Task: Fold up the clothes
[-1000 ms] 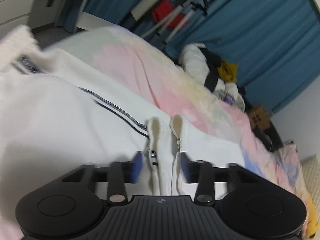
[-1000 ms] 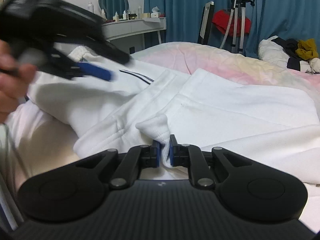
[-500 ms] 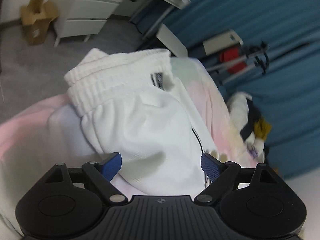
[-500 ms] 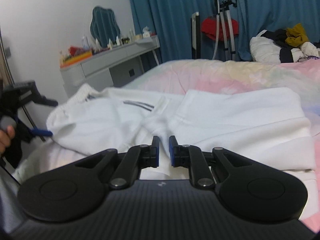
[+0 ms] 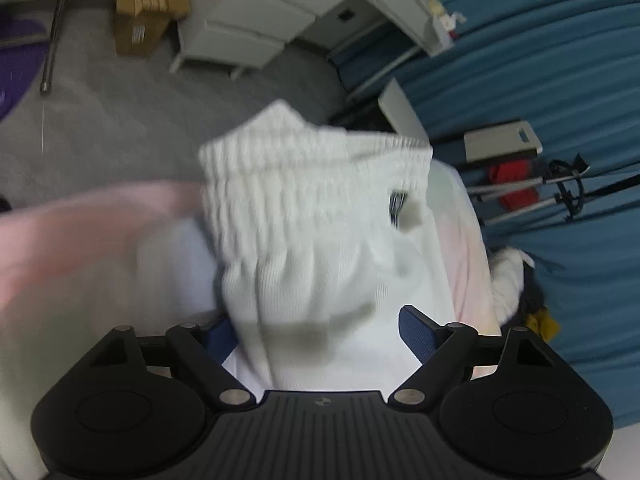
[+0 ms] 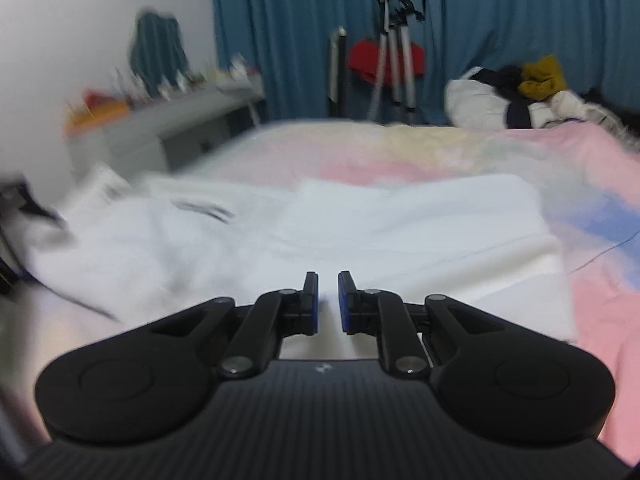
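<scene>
White pants (image 6: 400, 220) with a thin dark stripe lie spread on the pastel bedspread (image 6: 400, 152). In the left wrist view their ribbed waistband (image 5: 316, 184) bunches up straight ahead, blurred. My left gripper (image 5: 316, 320) straddles this end with its jaws wide and closing. The cloth sits between the blue pads (image 5: 416, 332), and I see no squeeze on it. My right gripper (image 6: 328, 280) is low over the middle of the pants, its jaws nearly together and pinching white fabric.
Beyond the bed's edge are grey floor, a white drawer unit (image 5: 248, 28) and a cardboard box (image 5: 144, 12). A tripod (image 6: 396, 52) stands before blue curtains. A pile of clothes (image 6: 512, 96) lies at the bed's far right.
My left gripper let go of the cloth it pinched, opened wide, rolled and swung over to the waistband end, then came closer. The right gripper stayed pinched and shifted a little.
</scene>
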A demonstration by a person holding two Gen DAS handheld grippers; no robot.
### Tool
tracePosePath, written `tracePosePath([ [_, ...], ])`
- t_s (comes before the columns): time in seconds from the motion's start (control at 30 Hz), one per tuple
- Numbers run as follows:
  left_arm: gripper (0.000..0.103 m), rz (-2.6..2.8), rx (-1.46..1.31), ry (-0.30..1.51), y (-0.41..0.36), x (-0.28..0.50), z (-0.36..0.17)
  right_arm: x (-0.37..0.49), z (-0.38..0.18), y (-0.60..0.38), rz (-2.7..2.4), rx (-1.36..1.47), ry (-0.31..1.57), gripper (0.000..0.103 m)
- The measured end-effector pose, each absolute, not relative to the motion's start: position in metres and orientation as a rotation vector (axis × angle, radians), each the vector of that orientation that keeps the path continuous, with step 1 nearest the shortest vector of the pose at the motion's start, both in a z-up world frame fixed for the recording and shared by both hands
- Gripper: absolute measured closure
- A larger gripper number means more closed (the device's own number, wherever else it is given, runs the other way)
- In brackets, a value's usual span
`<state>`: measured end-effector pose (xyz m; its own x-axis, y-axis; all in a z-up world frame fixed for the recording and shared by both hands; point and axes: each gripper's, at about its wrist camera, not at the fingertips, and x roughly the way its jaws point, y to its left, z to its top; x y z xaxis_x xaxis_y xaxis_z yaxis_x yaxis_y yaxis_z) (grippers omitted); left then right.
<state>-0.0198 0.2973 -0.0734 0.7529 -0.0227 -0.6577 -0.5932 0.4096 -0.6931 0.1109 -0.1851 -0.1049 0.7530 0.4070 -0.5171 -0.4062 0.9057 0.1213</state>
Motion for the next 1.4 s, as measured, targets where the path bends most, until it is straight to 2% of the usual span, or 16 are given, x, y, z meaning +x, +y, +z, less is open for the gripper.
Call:
tracePosePath([
  [0.07, 0.031, 0.437, -1.069, 0.620, 0.300, -0.017, -0.071, 0.124, -0.123, -0.181, 0.420, 0.004, 0.623, 0.090],
  [0.17, 0.053, 0.485, -1.037, 0.605, 0.301, -0.016, -0.071, 0.132, -0.133, -0.180, 0.405, 0.051, 0.650, 0.090],
  [0.2, 0.065, 0.491, -1.009, 0.605, 0.300, -0.016, -0.067, 0.132, -0.132, -0.180, 0.405, 0.050, 0.648, 0.090],
  [0.23, 0.070, 0.493, -0.973, 0.598, 0.296, -0.016, -0.062, 0.131, -0.130, -0.181, 0.404, 0.055, 0.646, 0.090],
  [0.33, 0.082, 0.476, -0.821, 0.540, 0.276, -0.016, -0.035, 0.129, -0.124, -0.187, 0.388, 0.066, 0.651, 0.090],
  [0.4, 0.085, 0.462, -0.689, 0.471, 0.251, -0.017, -0.010, 0.128, -0.115, -0.197, 0.362, 0.072, 0.642, 0.090],
  [0.63, 0.087, 0.376, -0.296, 0.198, 0.104, -0.001, 0.067, 0.111, -0.053, -0.274, 0.203, 0.183, 0.406, 0.089],
  [0.77, 0.088, 0.261, -0.151, 0.079, -0.002, 0.013, 0.082, 0.108, -0.038, -0.313, 0.145, 0.229, 0.355, 0.089],
  [0.9, 0.088, 0.129, 0.021, 0.073, -0.101, 0.026, 0.049, 0.113, -0.039, -0.345, 0.120, 0.315, 0.362, 0.089],
  [1.03, 0.087, -0.023, 0.243, 0.161, -0.182, 0.029, -0.022, 0.125, -0.050, -0.374, 0.152, 0.452, 0.409, 0.089],
  [1.13, 0.088, -0.109, 0.365, 0.275, -0.214, 0.035, -0.070, 0.137, -0.065, -0.396, 0.237, 0.587, 0.477, 0.089],
  [1.23, 0.087, -0.143, 0.427, 0.302, -0.220, 0.033, -0.086, 0.153, -0.083, -0.408, 0.325, 0.692, 0.568, 0.089],
  [1.3, 0.080, -0.158, 0.449, 0.305, -0.217, 0.033, -0.082, 0.162, -0.093, -0.412, 0.373, 0.771, 0.602, 0.089],
  [1.37, 0.068, -0.184, 0.458, 0.339, -0.210, 0.033, -0.075, 0.172, -0.100, -0.412, 0.423, 0.835, 0.626, 0.089],
  [1.4, 0.057, -0.192, 0.472, 0.351, -0.205, 0.031, -0.074, 0.178, -0.102, -0.410, 0.452, 0.846, 0.637, 0.089],
])
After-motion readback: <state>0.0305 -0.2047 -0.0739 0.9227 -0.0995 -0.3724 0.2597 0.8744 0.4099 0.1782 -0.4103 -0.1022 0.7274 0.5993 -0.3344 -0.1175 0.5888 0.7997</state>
